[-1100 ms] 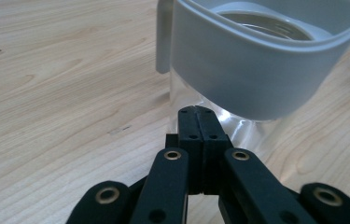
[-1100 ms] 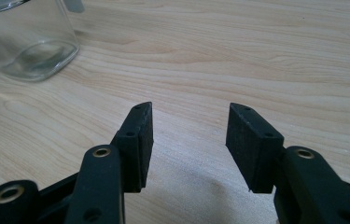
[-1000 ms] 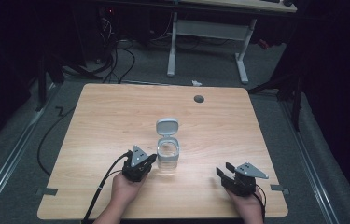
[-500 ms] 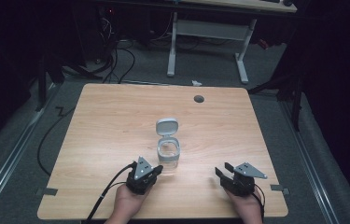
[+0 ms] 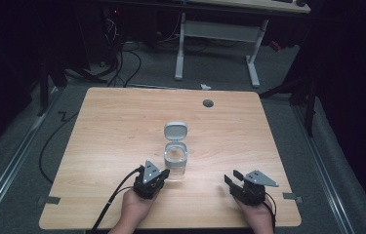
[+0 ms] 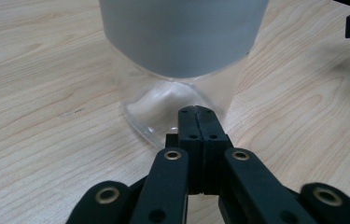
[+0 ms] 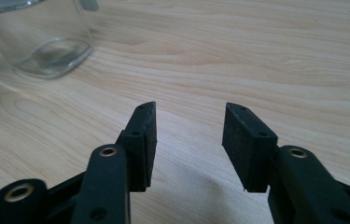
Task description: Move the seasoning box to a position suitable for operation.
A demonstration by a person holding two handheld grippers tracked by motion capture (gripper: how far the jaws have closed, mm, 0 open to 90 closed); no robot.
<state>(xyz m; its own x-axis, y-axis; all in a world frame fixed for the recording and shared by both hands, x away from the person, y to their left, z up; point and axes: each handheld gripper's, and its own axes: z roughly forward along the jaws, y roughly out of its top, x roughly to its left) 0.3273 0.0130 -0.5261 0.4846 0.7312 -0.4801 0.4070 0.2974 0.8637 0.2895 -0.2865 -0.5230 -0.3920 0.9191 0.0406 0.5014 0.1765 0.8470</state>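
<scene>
Since the earlier frames my left gripper [image 5: 163, 173] has slid back toward the near edge and swung its tip right, toward the jar's base; right gripper [image 5: 233, 178] has barely shifted, jar hasn't moved. Biggest thing first: wooden table [image 5: 122, 126], bare apart from a cable hole [image 5: 208, 103] near the far edge. Clear jar [image 5: 175, 158] stands upright approx mid-table, a bit toward my side, w/ its grey flip lid [image 5: 175, 130] hinged open and leaning back on the far side. Left gripper view puts the jar [image 6: 182, 56] right in front of my left jaws, which are pressed flat together w/ nothing between them, tips just at or touching the jar's foot; can't tell which. Right gripper [image 7: 189, 144] has jaws spread wide, empty, low over the wood, w/ the jar [image 7: 37, 42] well off to its left. Handling, my guess: looks empty, so light and easy to tip; walls are stiff, smooth, prob slippery, maybe glass or hard plastic, so no hard squeeze. I'd grab across the body's flat sides at mid height, not the rounded base, and keep off the lid, since that hinge looks like the weak bit.
</scene>
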